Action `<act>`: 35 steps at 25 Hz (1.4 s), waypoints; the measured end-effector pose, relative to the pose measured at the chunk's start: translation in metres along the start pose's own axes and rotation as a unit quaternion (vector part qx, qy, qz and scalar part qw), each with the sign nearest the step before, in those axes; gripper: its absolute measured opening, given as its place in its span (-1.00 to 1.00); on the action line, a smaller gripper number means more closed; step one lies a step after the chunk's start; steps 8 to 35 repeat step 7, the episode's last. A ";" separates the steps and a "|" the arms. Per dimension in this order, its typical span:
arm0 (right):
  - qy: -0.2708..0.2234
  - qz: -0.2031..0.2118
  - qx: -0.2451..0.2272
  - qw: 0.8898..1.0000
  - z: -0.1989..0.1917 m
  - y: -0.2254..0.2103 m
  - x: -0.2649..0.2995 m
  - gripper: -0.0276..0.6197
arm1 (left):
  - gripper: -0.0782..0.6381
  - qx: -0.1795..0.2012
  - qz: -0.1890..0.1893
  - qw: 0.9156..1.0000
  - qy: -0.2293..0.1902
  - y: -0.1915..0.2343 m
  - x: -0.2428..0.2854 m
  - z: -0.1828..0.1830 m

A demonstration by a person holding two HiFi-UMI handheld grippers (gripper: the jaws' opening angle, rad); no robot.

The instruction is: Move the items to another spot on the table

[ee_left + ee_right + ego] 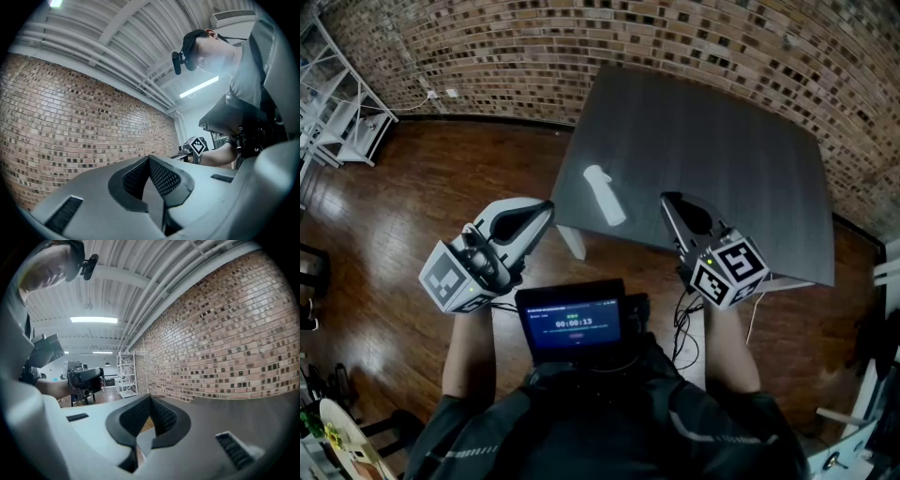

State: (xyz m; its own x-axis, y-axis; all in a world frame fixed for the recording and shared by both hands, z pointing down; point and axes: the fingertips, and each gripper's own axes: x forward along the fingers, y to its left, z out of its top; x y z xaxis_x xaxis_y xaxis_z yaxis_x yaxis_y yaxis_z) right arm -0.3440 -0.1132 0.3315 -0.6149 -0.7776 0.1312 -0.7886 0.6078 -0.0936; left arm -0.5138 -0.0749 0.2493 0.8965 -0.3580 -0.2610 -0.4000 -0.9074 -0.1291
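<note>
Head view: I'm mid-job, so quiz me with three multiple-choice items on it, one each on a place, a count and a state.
1. Where is the white bottle?
A on the floor
B on the grey table
C held off the table

2. How many items lie on the table?
A one
B two
C four

3. How do the jaws of the right hand-held gripper stand?
A wide apart
B closed on the bottle
C together, empty

Answers:
1 B: it lies on its side on the tabletop.
2 A: only the bottle shows there.
3 C: the right gripper view shows its pads meeting with nothing between them.
</note>
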 end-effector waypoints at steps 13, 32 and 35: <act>0.003 -0.001 0.000 1.000 -0.002 0.001 0.002 -0.91 | -0.80 0.000 0.005 1.000 -0.002 0.003 -0.005 -0.001; 0.003 -0.001 0.000 1.000 -0.002 0.001 0.002 -0.91 | -0.80 0.000 0.005 1.000 -0.002 0.003 -0.005 -0.001; 0.003 -0.001 0.000 1.000 -0.002 0.001 0.002 -0.91 | -0.80 0.000 0.005 1.000 -0.002 0.003 -0.005 -0.001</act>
